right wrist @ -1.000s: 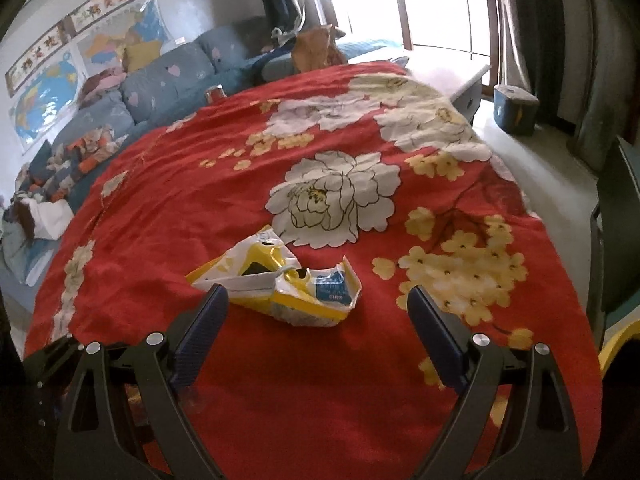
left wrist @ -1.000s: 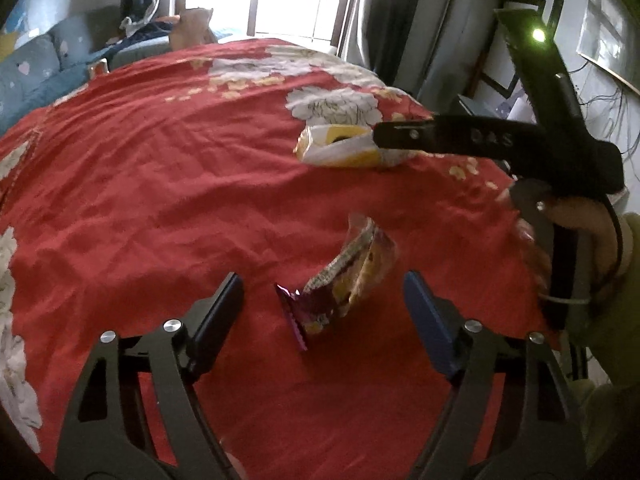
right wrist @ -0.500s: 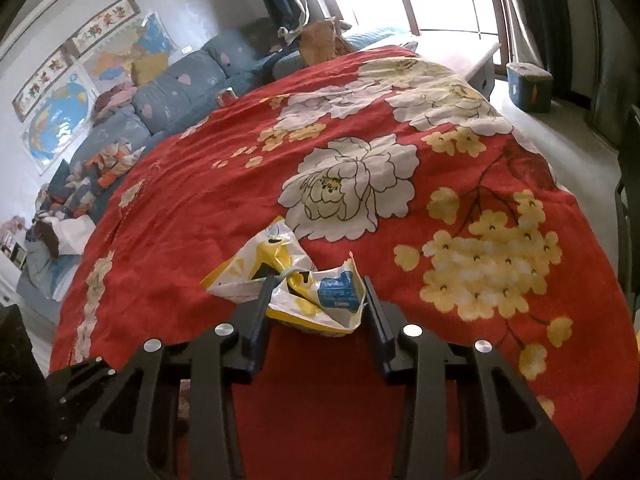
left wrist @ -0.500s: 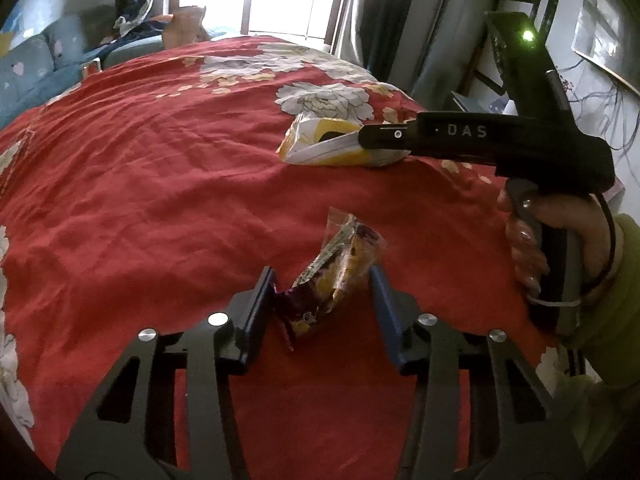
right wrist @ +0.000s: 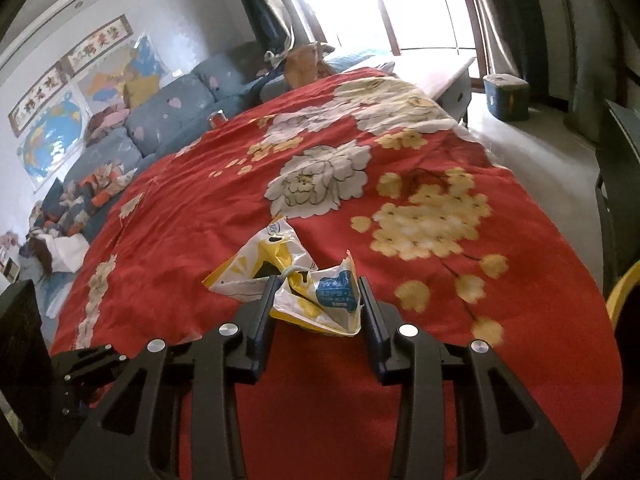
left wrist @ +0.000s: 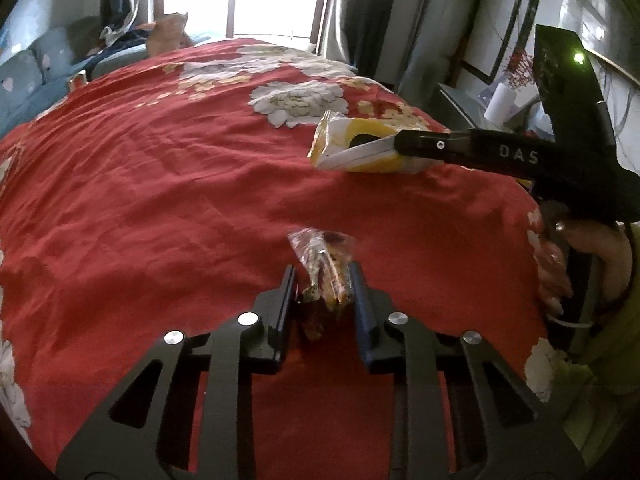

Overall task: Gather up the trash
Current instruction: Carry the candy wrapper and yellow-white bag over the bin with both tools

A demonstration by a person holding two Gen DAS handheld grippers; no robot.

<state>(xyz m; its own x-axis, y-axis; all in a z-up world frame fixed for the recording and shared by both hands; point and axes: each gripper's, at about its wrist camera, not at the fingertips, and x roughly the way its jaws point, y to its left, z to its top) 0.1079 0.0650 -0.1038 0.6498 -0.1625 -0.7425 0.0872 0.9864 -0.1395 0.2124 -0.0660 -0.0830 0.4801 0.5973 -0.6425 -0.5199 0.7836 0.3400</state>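
Observation:
My left gripper (left wrist: 322, 276) is shut on a small clear snack wrapper (left wrist: 324, 264) with red and yellow print, lifted a little off the red floral bedspread (left wrist: 160, 200). My right gripper (right wrist: 316, 286) is shut on a crumpled yellow and white plastic bag (right wrist: 288, 276), raised slightly off the bedspread (right wrist: 440, 300). In the left wrist view the right gripper (left wrist: 396, 146) comes in from the right with the yellow bag (left wrist: 360, 148) held in its tip.
A blue sofa (right wrist: 160, 120) with cushions and clothes runs along the far left of the bed. A bright window (right wrist: 420, 0) and dark curtains stand beyond. A blue box (right wrist: 506, 96) sits on the floor at the right. A shelf with clutter (left wrist: 500, 108) stands right of the bed.
Both grippers closed from wide open onto their items. The left one now pinches the snack wrapper and the right one the yellow bag, and both items have risen slightly off the bedspread.

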